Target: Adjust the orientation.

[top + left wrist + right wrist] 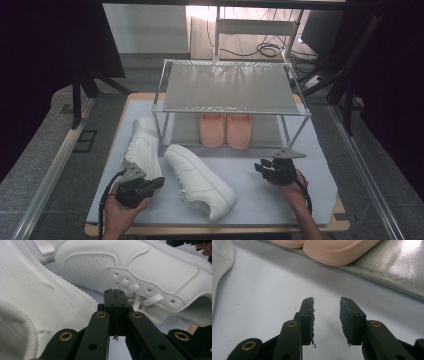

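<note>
Where the two white sneakers lie on the pale mat [260, 200], one sneaker [200, 181] sits slantwise near the middle of the table, toe toward the rack, and the second sneaker [143, 145] lies just beside it to the left, next to the rack's front left leg. The left gripper [159, 183] hovers between them at their near ends, its jaws pressed together on nothing, tips just short of the laces [135, 293] in the left gripper view. The right gripper [261, 169] is well apart to the right, low over bare mat, jaws parted and empty.

The mat covers a wooden tabletop [215, 229]. At the back stands a metal-framed shoe rack [231, 86] with a silvery top shelf; a pair of peach slippers [226, 130] sits side by side on its lower shelf. Around the table there is grey flooring, dark curtains at both sides, and cables [270, 49] trailing on the floor behind.
</note>
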A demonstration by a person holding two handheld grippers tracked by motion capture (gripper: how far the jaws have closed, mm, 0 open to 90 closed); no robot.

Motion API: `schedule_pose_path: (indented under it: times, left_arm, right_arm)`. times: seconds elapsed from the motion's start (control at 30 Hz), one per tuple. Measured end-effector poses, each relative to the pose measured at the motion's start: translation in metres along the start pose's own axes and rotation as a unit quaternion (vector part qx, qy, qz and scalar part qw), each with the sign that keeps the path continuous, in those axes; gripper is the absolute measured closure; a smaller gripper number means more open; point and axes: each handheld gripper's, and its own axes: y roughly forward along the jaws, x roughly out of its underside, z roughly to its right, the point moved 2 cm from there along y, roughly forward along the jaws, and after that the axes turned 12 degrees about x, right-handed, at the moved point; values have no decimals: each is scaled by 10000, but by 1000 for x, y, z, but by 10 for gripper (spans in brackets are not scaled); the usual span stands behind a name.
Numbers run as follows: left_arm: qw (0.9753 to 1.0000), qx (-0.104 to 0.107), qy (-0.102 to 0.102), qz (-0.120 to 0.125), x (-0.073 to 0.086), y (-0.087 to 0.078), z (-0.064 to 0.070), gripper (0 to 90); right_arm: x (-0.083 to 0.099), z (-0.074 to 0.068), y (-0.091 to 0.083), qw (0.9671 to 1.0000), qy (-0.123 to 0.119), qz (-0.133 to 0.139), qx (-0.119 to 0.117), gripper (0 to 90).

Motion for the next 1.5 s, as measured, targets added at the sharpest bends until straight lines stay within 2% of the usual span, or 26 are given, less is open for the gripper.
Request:
schedule_pose_path:
  times: [0.2,0.53,0.97,1.1,1.17,1.23,1.33,1.43,1.5]
  left_arm:
    - [10000,-59,-17,18,3,3,-1,900]
    - [9999,3,-64,113,5,3,-3,900]
    - [10000,6,-2,62,6,-3,-4,900]
    - [10000,71,-3,58,5,3,-4,900]
    - [10000,39,7,43,4,3,-4,900]
    - [9999,77,-47,114,6,1,-4,900]
    - [9999,-17,17,152,7,-2,-2,900]
    - [9995,59,-48,319,8,-13,-3,900]
    - [9990,-2,-82,447,8,-23,-5,900]
  right_arm:
    - [0,1,0,10000,8,-10,12,647]
    - [0,1,0,10000,-3,-7,14,647]
    - [0,3,-3,10000,25,44,35,647]
    - [0,3,-2,10000,16,38,39,647]
    - [-1,2,-3,10000,6,38,29,647]
    - [-1,3,-3,10000,19,53,35,647]
    - [0,4,-3,10000,31,42,41,647]
    - [0,4,-2,10000,25,24,43,647]
    - [0,3,-2,10000,39,11,38,647]
